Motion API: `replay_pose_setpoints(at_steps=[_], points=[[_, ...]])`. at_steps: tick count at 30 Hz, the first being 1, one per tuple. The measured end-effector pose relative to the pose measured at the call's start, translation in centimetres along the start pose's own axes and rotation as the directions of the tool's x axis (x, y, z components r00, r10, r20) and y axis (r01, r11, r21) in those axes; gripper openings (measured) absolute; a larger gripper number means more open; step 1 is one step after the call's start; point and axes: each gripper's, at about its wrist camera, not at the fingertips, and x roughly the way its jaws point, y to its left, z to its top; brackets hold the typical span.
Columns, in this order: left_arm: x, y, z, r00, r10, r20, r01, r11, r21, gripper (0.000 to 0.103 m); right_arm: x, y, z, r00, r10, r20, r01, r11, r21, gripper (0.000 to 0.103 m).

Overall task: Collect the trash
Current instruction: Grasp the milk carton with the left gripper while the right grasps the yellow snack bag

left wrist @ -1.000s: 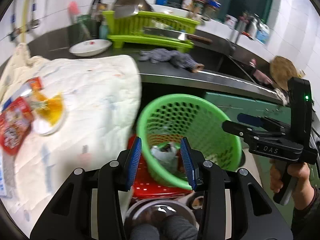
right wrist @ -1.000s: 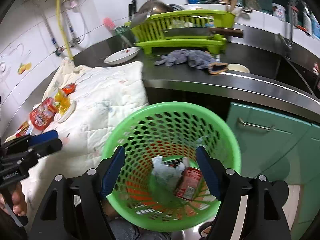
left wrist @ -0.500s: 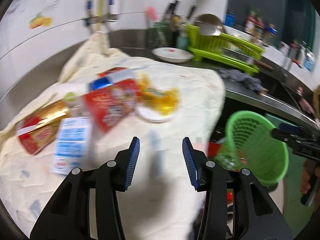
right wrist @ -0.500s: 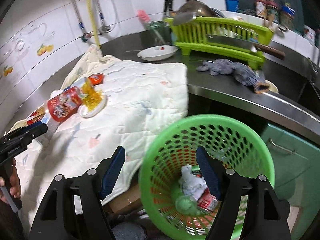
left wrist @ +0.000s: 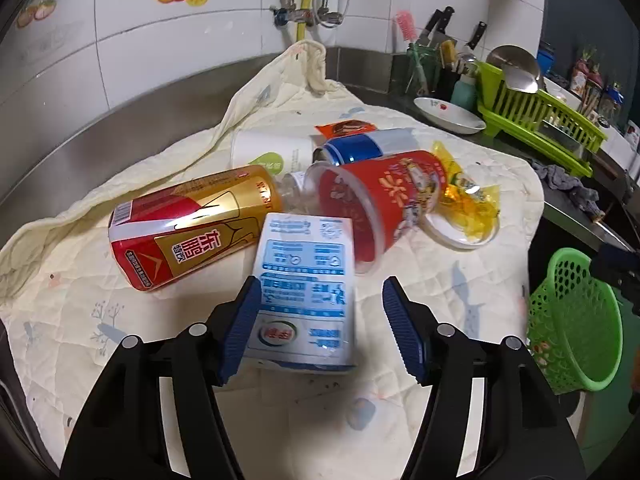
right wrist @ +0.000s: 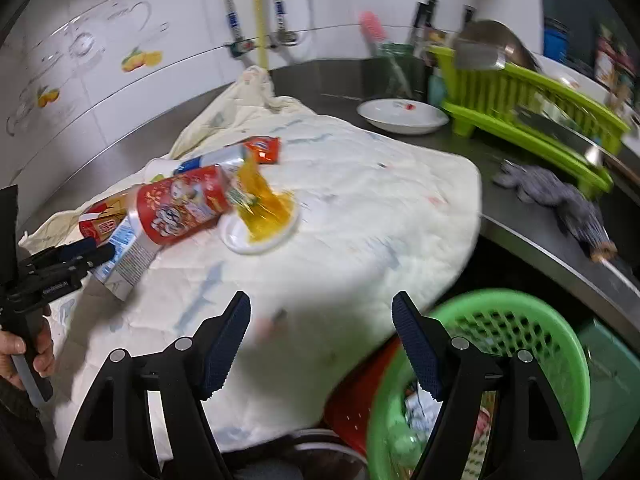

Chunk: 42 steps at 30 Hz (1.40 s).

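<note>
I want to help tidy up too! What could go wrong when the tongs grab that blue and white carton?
The left tongs are opening around the blue and white carton, which leans against the gold bottle and red cup. Pulling it away might set those rolling. The yellow wrapper on the white lid looks messy and could smear the cloth.

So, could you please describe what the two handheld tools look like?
Both match: the left tool and right tool have black plastic bodies with silver screws and ribbed blue pads. From the right wrist view, the left one shows white lettering on its side.
</note>
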Motion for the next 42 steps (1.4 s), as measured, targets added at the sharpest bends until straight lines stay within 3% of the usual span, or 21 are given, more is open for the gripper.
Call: replay_pose_setpoints(at_steps=[10,26,32,36,42], points=[[2.0,0.2,0.5,1.0,0.007,-0.026,-0.007,1.0,0.03,0.064,5.4,4.6,4.4,0.998,0.056,-0.032,-0.06,0.991,-0.121,0.067],[3.5,0.2,1.2,0.998,0.002,-0.059,0.001,0.998,0.061,0.07,12.6,7.3,8.1,0.994,0.035,-0.103,-0.059,0.97,-0.236,0.057],[4.5,0.1,1.1,0.997,0.005,-0.081,0.0,0.998,0.065,0.07,13.8,7.1,8.2,0.993,0.028,-0.119,-0.055,0.973,-0.226,0.047],[4.8,0.2,1.2,0.997,-0.002,-0.08,0.007,0.998,0.059,0.068,13.8,6.9,8.2,0.994,0.014,-0.112,-0.038,0.975,-0.217,0.031],[4.5,0.3,1.1,0.997,-0.004,-0.074,0.009,0.998,0.06,0.064,13.1,6.6,8.4,0.996,0.021,-0.092,-0.038,0.981,-0.189,0.024]])
